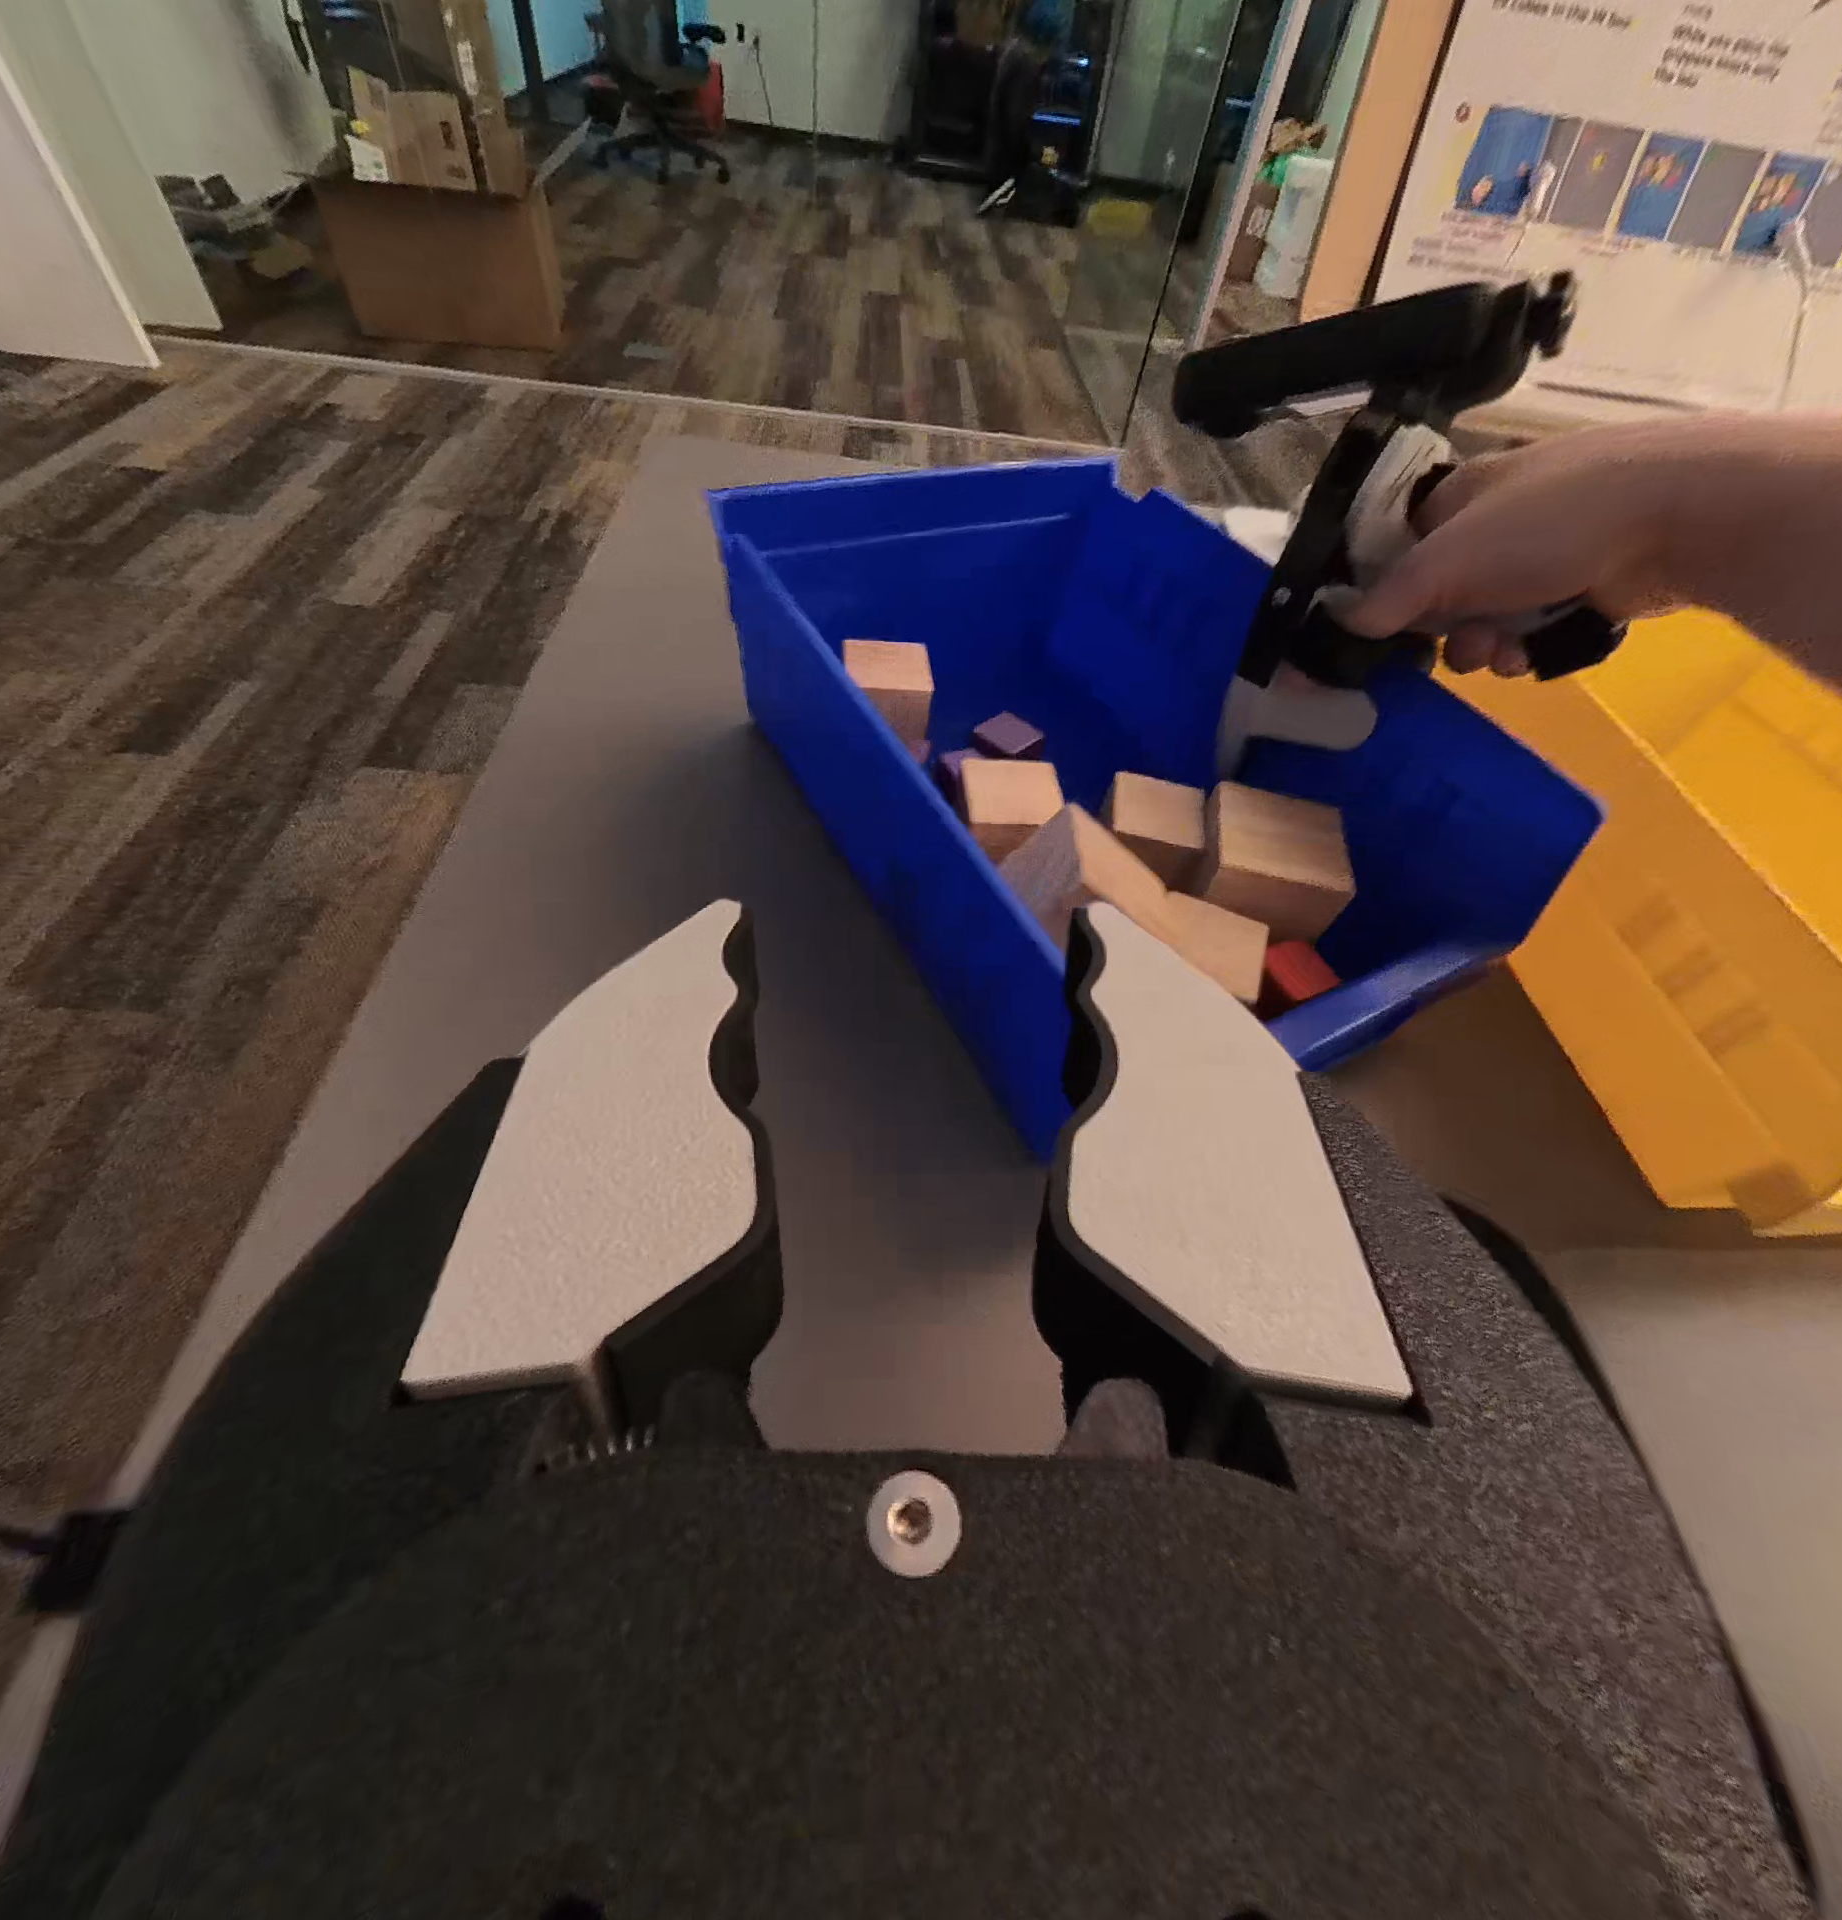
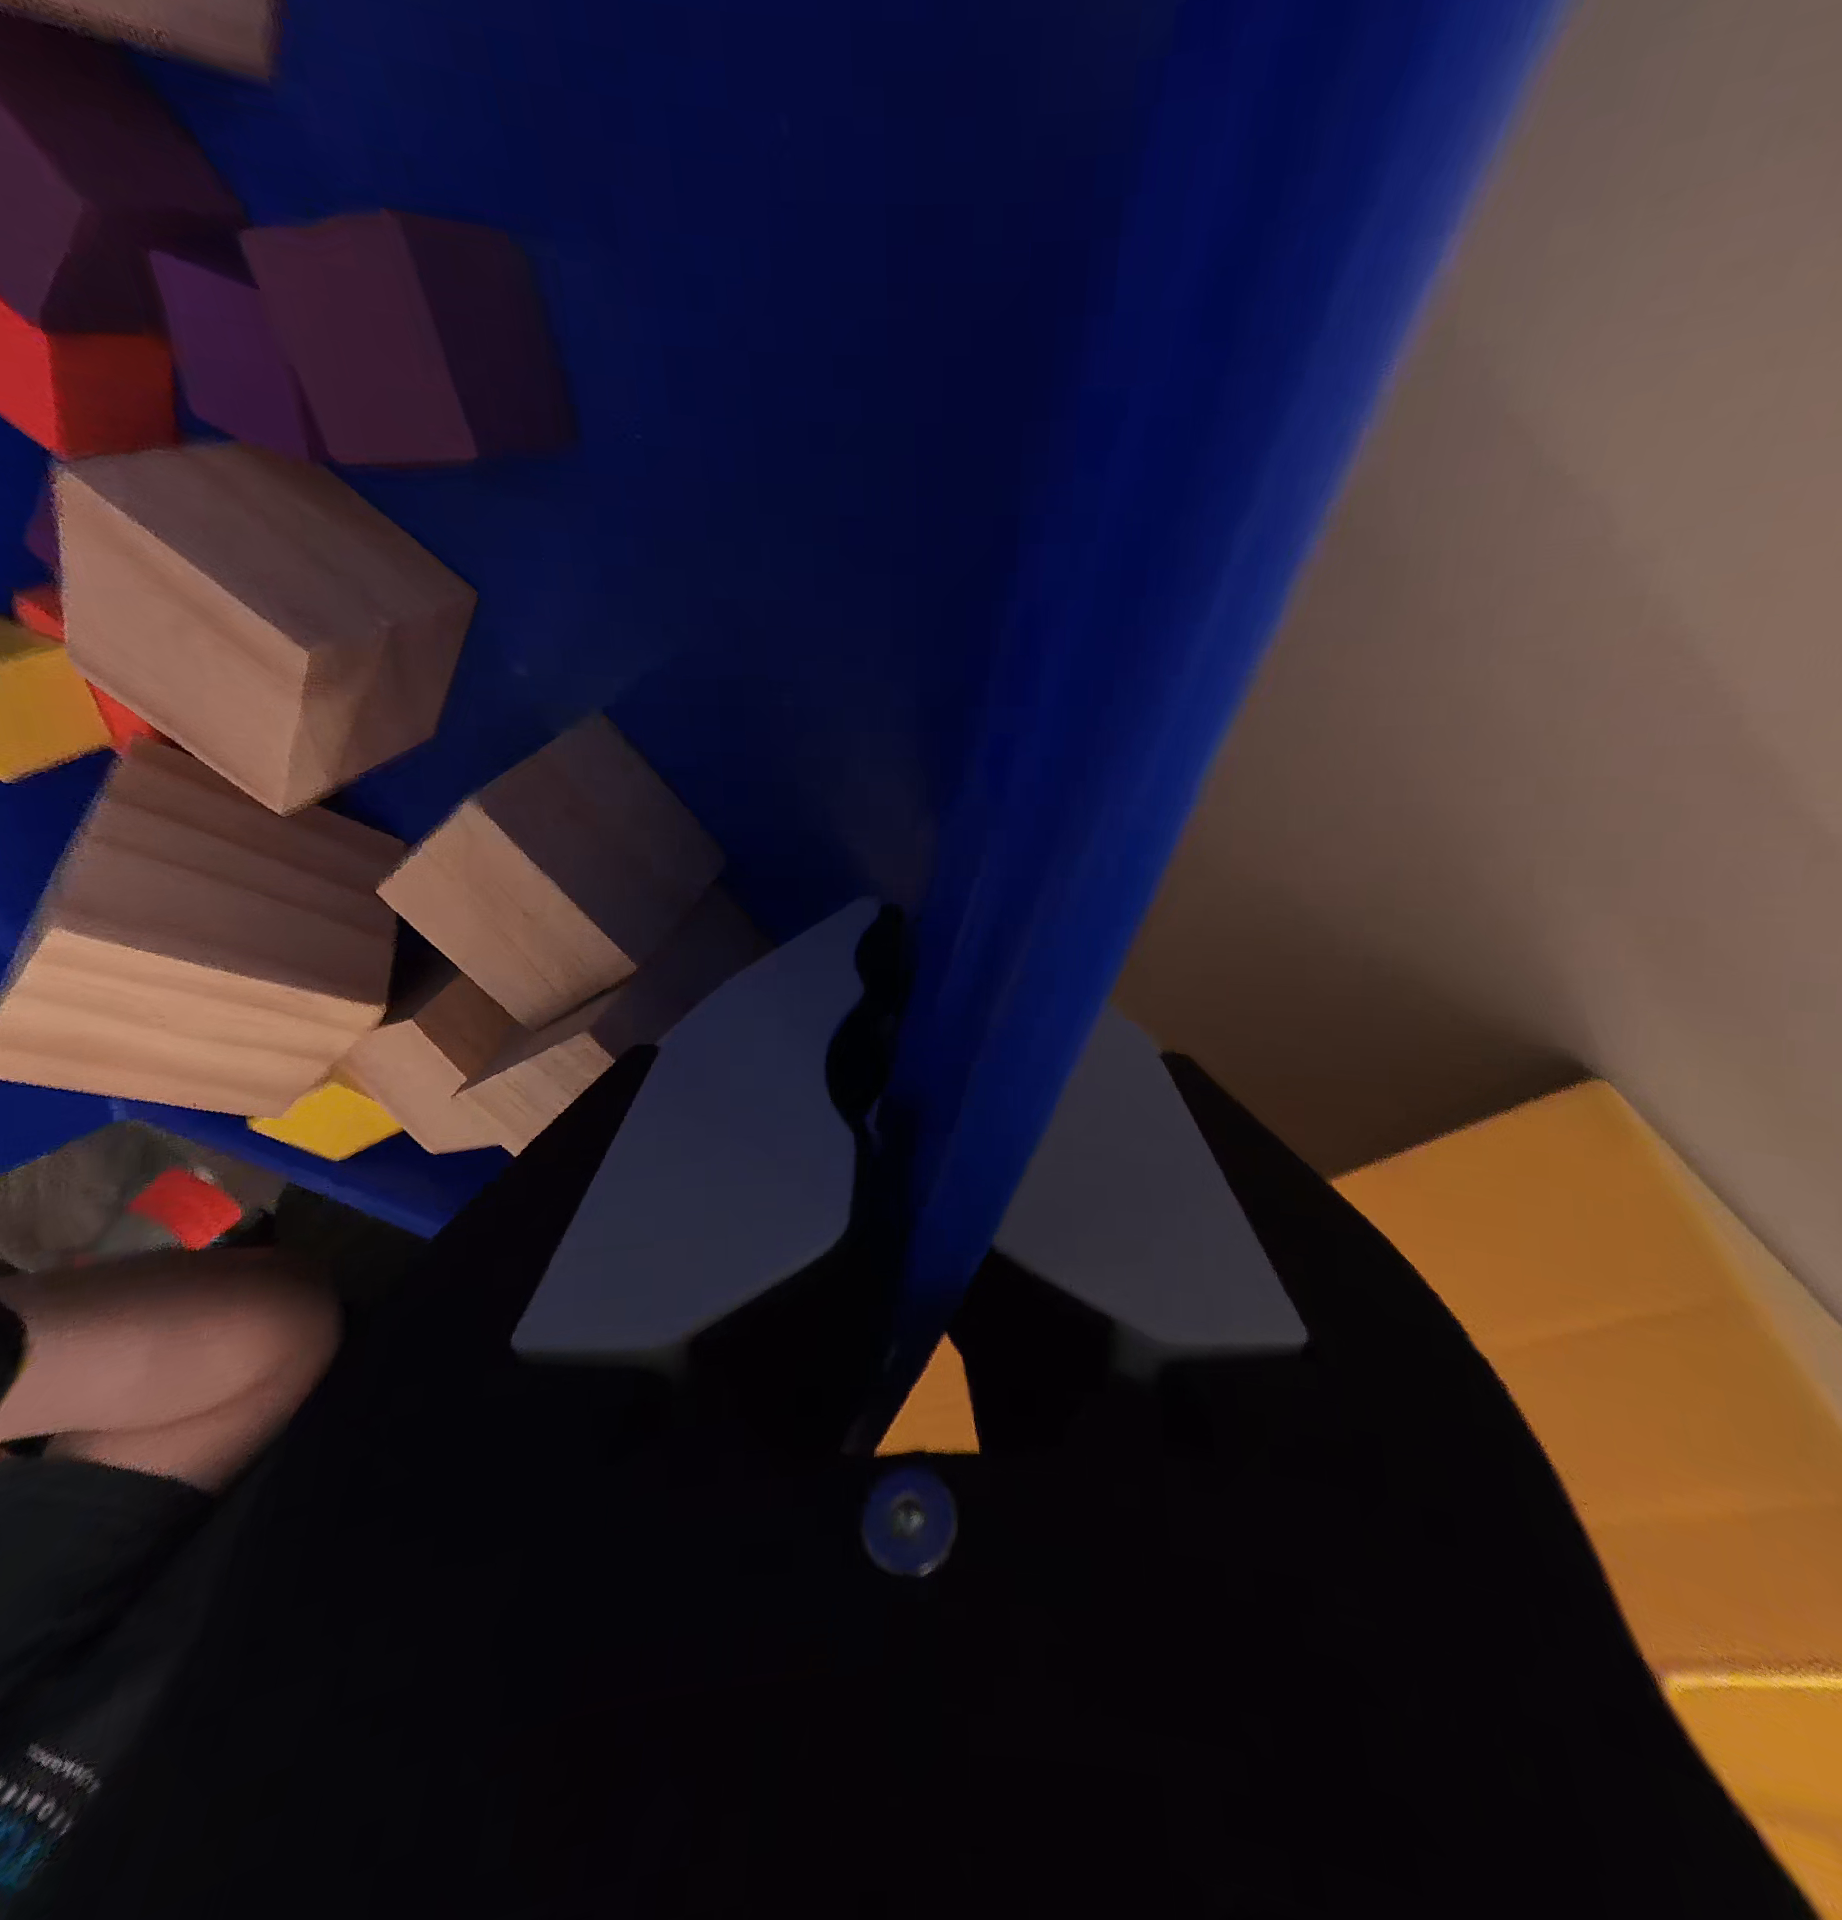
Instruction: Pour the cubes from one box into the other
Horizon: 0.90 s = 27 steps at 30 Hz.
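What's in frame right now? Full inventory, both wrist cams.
blue box: one, blue, tilted on the dark table, one wall clamped by the right gripper
wooden cubes: several, natural wood, piled inside the blue box
coloured cubes: a few, purple, red, yellow, among the wooden ones
yellow box: one, yellow, right of the blue box
table: one, dark grey top, under both boxes
cardboard boxes: a few, brown, on the far floor
office chair: one, black, far background
left gripper: open, empty, near the blue box
right gripper: shut on the box wall
hand: one, holding the right gripper

Tilted blue box holds wooden cubes; yellow box beside
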### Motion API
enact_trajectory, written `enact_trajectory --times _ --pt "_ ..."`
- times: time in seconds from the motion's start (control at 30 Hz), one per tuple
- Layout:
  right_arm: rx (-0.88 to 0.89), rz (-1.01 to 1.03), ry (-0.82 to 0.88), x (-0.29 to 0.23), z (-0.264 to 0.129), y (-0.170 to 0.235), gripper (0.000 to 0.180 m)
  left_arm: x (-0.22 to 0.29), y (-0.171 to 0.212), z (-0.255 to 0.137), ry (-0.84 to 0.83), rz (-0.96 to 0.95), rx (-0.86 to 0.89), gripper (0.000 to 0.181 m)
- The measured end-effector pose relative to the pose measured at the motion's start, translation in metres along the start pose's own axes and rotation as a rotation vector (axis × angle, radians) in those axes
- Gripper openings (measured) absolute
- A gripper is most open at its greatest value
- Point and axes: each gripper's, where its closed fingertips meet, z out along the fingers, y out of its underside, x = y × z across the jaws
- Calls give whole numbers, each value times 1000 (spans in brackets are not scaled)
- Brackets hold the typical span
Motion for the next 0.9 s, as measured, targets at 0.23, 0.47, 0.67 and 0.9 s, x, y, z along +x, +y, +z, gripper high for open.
enact_trajectory --times 0.23,0.47,0.67,0.9 --pt "90 -53 73 -2 -8 -5 13 6 2 36 -60 -44 -64 73" --pt "634 -205 291 15 -133 6 60 19 17 66 -88 -21 -218 63" --pt "687 88 566 158 -178 146 77 17 43 83 -165 15 -389 60" --pt "525 399 210 196 -116 245 80 14 72 93 -167 -24 -584 39"
